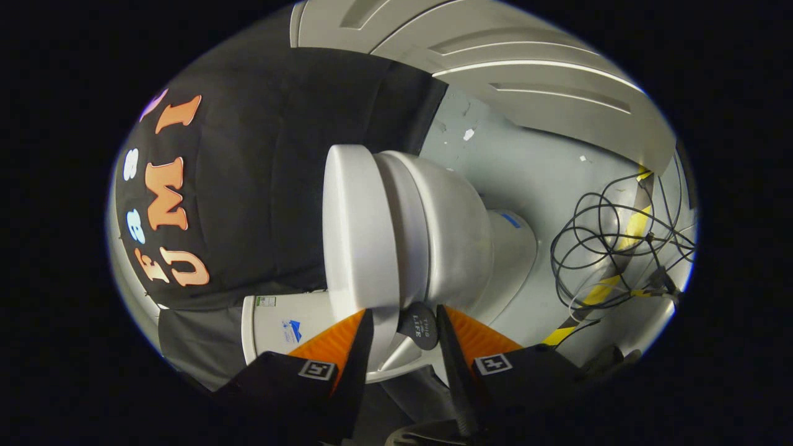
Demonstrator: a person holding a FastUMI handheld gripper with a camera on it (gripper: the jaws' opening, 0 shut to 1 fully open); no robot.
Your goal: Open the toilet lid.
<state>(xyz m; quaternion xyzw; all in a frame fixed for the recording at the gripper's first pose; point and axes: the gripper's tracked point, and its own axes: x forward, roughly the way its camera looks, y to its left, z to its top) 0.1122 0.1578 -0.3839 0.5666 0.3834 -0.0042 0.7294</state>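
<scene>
The view is rolled on its side, so the white toilet lies sideways ahead of me. Its lid (359, 229) is a flat white slab resting down against the bowl (452, 229). My gripper (404, 319) is open, and its fingers straddle the lid's near rim. One fingertip (365, 322) lies over the lid's outer face. The other fingertip (443, 316) stands on the bowl side, next to a small dark round tab (418, 325) at the rim. I cannot tell whether either finger presses on the lid.
The white tank (279, 328) sits behind the lid, against the black cloth wall. On the grey floor beyond the bowl lie a tangle of black cables (619, 248) and yellow-black tape (598, 291). A white panelled door (526, 68) stands further off.
</scene>
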